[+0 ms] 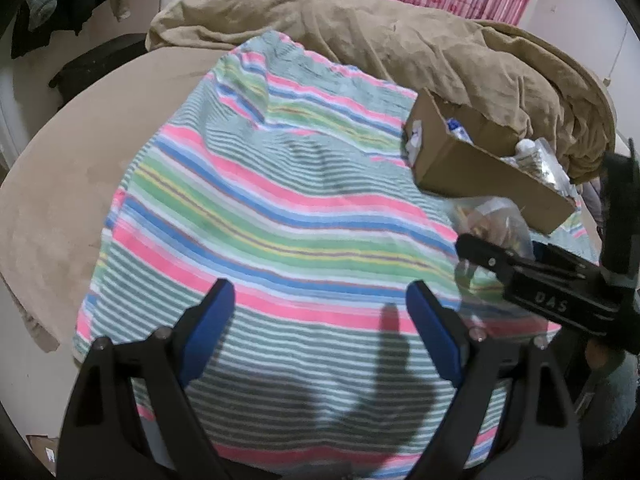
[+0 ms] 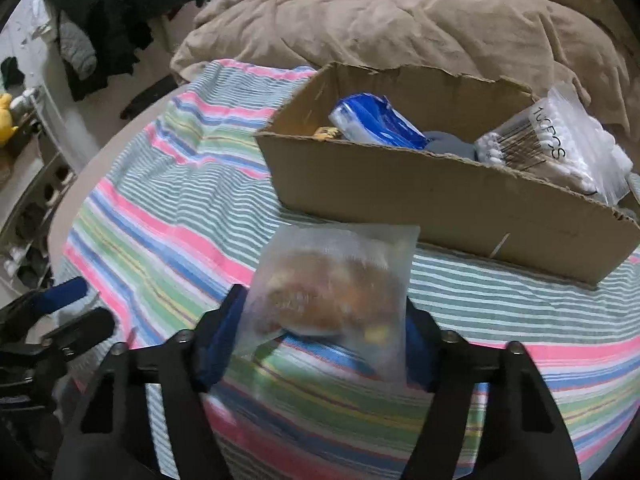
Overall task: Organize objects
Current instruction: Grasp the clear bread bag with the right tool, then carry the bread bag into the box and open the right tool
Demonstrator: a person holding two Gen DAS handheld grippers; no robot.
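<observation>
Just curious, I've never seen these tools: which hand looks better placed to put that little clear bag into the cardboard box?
Probably the right. The clear bag already sits between the right gripper's jaws, with the cardboard box just beyond. The left gripper is open over bare striped towel.

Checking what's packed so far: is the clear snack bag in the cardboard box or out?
Out: the clear snack bag sits between the right hand-held gripper pads, before the cardboard box.

Tan bed (image 1: 64, 184) under a striped towel (image 1: 256, 216) and a rumpled tan blanket (image 1: 400, 40).
</observation>
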